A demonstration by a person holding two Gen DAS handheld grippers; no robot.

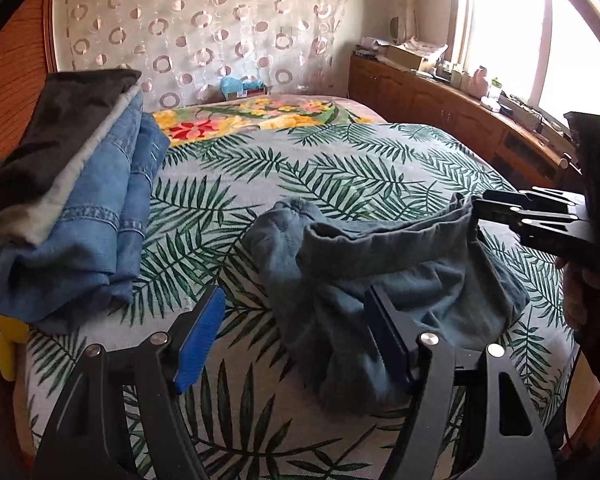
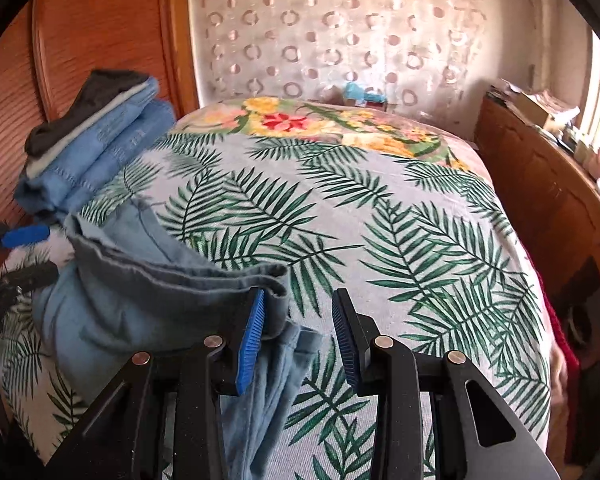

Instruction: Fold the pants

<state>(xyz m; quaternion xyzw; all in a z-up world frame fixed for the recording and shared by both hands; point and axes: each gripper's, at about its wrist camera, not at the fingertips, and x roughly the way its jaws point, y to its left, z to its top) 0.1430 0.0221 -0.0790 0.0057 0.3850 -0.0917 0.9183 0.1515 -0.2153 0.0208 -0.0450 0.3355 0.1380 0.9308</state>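
Note:
Grey-blue pants (image 1: pixel 384 280) lie crumpled on the palm-leaf bedspread (image 1: pixel 320 168). My left gripper (image 1: pixel 296 340) is open, its right finger over the pants' left part, nothing between the pads. In the left wrist view my right gripper (image 1: pixel 480 210) reaches in from the right at the pants' raised waistband corner. In the right wrist view my right gripper (image 2: pixel 300 336) is open, the pants' hem (image 2: pixel 180 276) touching its left pad's outer side; the gap holds no cloth. The left gripper's blue pad (image 2: pixel 26 235) shows at far left.
A stack of folded jeans and dark clothes (image 1: pixel 72 200) sits at the bed's left, against the wooden headboard (image 2: pixel 100 40). A wooden cabinet (image 1: pixel 460 120) with clutter runs along the right under the window. A floral blanket (image 1: pixel 260 114) lies at the far end.

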